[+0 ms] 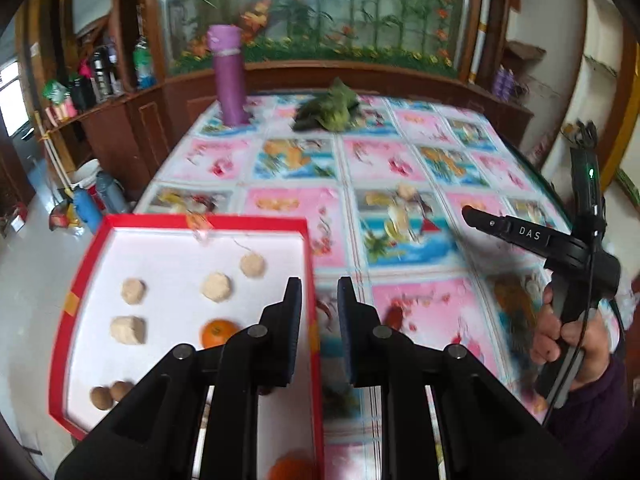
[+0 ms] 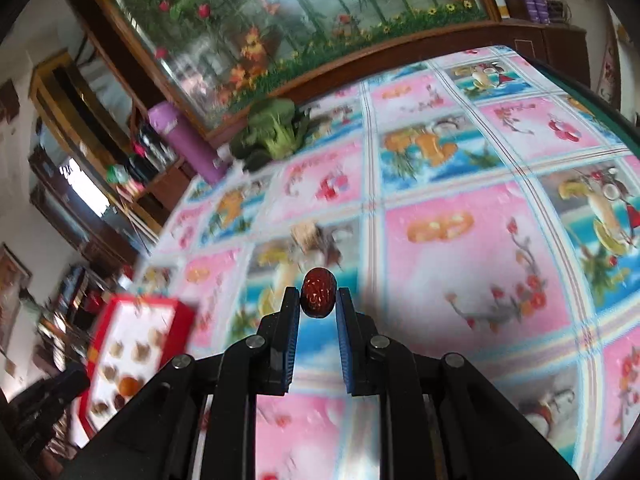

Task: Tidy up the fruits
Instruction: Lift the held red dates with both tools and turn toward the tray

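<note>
Red date (image 2: 318, 294) pinched at the fingertips of the right gripper (image 2: 318, 300), above the tablecloth (image 2: 460, 260).

You are clamping a light, firm, smooth-skinned fruit; grip its midsection gently. The left gripper (image 1: 319, 304) is hanging released, empty, over the red tray (image 1: 180, 222).

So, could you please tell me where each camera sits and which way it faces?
Left wrist: on the left tongs, looking across the table's edge at the red tray; the right tongs and a hand show.
Right wrist: on the right tongs, tilted over the tablecloth, pinching a red date.
Shared: tray, purple flask, greens.
</note>
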### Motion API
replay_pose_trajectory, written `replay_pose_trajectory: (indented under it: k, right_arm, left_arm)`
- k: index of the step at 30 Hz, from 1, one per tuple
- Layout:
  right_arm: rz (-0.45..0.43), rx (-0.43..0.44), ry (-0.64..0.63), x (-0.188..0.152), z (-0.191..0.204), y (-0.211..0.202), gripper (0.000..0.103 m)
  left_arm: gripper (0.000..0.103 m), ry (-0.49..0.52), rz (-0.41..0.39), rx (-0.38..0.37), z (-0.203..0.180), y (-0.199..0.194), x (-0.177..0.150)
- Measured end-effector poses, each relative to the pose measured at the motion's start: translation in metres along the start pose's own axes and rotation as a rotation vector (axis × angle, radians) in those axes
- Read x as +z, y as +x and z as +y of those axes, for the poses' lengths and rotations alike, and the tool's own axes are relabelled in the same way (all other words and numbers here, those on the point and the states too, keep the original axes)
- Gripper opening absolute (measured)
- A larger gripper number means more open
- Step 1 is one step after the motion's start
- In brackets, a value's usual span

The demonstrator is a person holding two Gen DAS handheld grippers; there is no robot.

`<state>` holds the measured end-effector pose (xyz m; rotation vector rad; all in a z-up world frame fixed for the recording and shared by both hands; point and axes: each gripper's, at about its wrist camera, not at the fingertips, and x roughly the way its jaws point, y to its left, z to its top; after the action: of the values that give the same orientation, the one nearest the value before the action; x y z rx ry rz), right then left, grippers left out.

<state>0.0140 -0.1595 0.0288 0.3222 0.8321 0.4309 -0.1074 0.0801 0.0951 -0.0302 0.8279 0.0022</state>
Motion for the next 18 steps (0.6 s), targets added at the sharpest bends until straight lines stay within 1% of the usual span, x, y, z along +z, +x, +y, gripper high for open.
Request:
replay_pose_trajectory:
  k: [1,4,7,9,11,14,16,17,18]
  right_arm:
    - [0.017,-0.013,-0.028,-0.004,0.002,0.000,0.016]
    - [0.077,-0.099,-0.145,-0.021,0.009,0.000,0.016]
    - [0.110,-0.155,-0.230,-0.034,0.009,0.000,0.017]
    - [0.118,-0.160,-0.259,-0.038,0.006,0.000,0.017]
    - [0.129,-0.146,-0.262,-0.038,0.003,0.001,0.017]
    - [0.134,-0.121,-0.264,-0.037,0.000,0.003,0.019]
    - [0.138,-0.110,-0.259,-0.036,0.001,0.002,0.030]
    - [0.136,-0.110,-0.260,-0.035,0.002,0.002,0.045]
    - [0.133,-0.121,-0.264,-0.035,0.004,0.003,0.057]
  left_arm:
    - [0.020,0.017,0.022,-0.017,-0.006,0.006,-0.003]
    - [0.021,0.050,0.077,-0.083,-0.026,0.027,-0.009]
    - [0.022,0.091,0.108,-0.110,-0.041,0.047,-0.013]
    - [0.022,0.108,0.135,-0.129,-0.049,0.059,-0.015]
    - [0.022,0.124,0.155,-0.142,-0.053,0.068,-0.016]
    - [0.022,0.119,0.186,-0.135,-0.053,0.081,-0.017]
    - [0.022,0.122,0.199,-0.141,-0.053,0.087,-0.018]
    - [0.022,0.125,0.191,-0.141,-0.053,0.087,-0.018]
    - [0.022,0.132,0.188,-0.148,-0.054,0.087,-0.018]
